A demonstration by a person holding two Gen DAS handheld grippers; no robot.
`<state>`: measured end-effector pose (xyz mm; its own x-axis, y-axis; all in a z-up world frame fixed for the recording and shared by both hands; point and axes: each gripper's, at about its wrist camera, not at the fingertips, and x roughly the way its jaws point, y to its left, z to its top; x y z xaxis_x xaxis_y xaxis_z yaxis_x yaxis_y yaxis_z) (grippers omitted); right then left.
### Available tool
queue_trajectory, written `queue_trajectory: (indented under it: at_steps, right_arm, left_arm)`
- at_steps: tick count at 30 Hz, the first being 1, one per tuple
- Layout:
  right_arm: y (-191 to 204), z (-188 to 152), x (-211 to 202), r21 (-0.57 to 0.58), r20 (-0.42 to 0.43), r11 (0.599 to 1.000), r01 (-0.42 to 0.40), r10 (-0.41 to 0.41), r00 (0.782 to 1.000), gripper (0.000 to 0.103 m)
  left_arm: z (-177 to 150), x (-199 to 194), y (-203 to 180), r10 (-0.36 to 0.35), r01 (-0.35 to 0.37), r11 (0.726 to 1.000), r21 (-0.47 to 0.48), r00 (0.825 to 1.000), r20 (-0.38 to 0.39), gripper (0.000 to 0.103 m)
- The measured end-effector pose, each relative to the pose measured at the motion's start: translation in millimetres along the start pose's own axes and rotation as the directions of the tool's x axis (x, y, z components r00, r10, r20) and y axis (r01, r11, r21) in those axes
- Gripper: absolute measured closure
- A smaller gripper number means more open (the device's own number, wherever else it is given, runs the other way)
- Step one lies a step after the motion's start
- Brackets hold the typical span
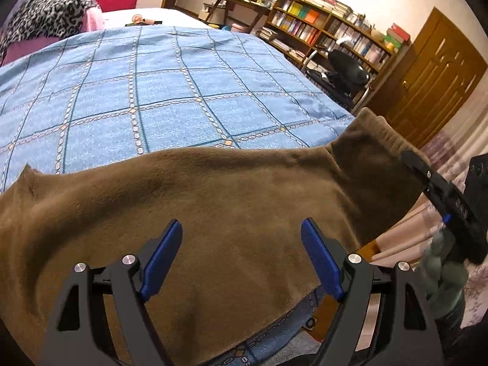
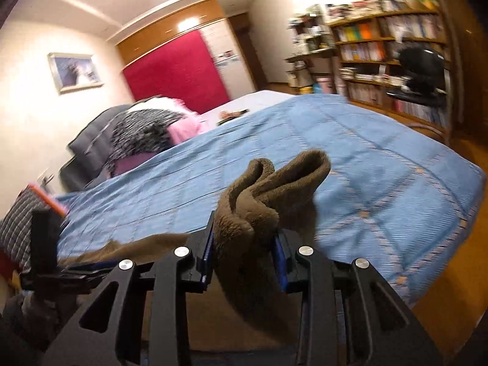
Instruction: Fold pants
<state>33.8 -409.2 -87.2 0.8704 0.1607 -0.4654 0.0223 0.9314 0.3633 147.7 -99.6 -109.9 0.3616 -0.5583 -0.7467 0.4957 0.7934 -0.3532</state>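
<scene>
brown fleece pants [image 1: 213,195] lie spread across the near edge of the bed, on the blue checked bedspread [image 1: 152,91], with the bottom hem hanging off the edge toward the camera. the elastic waistband end [image 2: 274,183] is bunched up and pinched in the right gripper [image 2: 244,262], jaws clamped on a thick wad of fleece and lifted off the bed. the left gripper [image 1: 241,259] hovers over the middle of the pants with its jaws wide apart, holding nothing.

risks from here:
- the grip is on a lumpy bundle, not a flat edge. judging by how the fabric bulges out above the jaws, layers could slide out if the pull gets sharp, and the fold would drop halfway.
- only one corner is held. carrying it across alone will likely drag the cloth skewed, so the fold lands crooked or twisted.
- nothing pins the pants down. fleece on a smooth bedspread may slip, and with part already over the edge the whole thing could slide to the floor.
- the left jaws are open above the fabric; if they close too late or too shallow they'd catch just the top layer and leave a wrinkle.
- the right view is motion-blurred, so a fast swing looks likely; it could flip the waistband past the target line.
- the bedspread may ruck up under the pants.
</scene>
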Motion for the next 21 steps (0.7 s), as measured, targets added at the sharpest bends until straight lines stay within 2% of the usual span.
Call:
queue_trajectory:
  at_steps: [4,8,10,11,13,16,19,21]
  right_arm:
    - [47,-11,19,-0.057,-0.047,0.996,-0.066,0.063,0.997,0.071]
    - [82,-23,36,-0.119,-0.089,0.988,-0.101,0.091,0.992,0.072]
    - [100,-33,48,-0.162,-0.119,0.981,-0.111,0.092,0.989,0.072]
    - [107,-38,53,-0.181,-0.134,0.976,-0.117,0.094,0.987,0.079]
    - [121,-51,65,-0.222,-0.177,0.966,-0.132,0.093,0.98,0.083]
    - [139,-72,78,-0.269,-0.232,0.952,-0.148,0.085,0.969,0.083]
    - [150,-84,80,-0.315,-0.274,0.935,-0.165,0.077,0.959,0.083]
    - [149,-87,74,-0.319,-0.272,0.934,-0.164,0.075,0.959,0.083]
  left_arm:
    - [-4,-9,16,-0.026,0.027,0.998,-0.055,1.0,0.013,0.023]
    - [-9,-16,29,-0.069,0.071,0.992,-0.102,0.997,0.022,0.023]
    - [-11,-18,34,-0.086,0.088,0.989,-0.115,0.996,0.026,0.023]
    - [-12,-18,36,-0.094,0.097,0.988,-0.119,0.995,0.027,0.022]
    - [-13,-20,40,-0.122,0.125,0.984,-0.13,0.992,0.03,0.022]
    - [-14,-18,46,-0.173,0.175,0.972,-0.158,0.985,0.026,0.019]
    - [-15,-15,51,-0.176,0.177,0.969,-0.173,0.984,0.022,0.019]
    - [-14,-14,52,-0.185,0.186,0.966,-0.179,0.982,0.02,0.019]
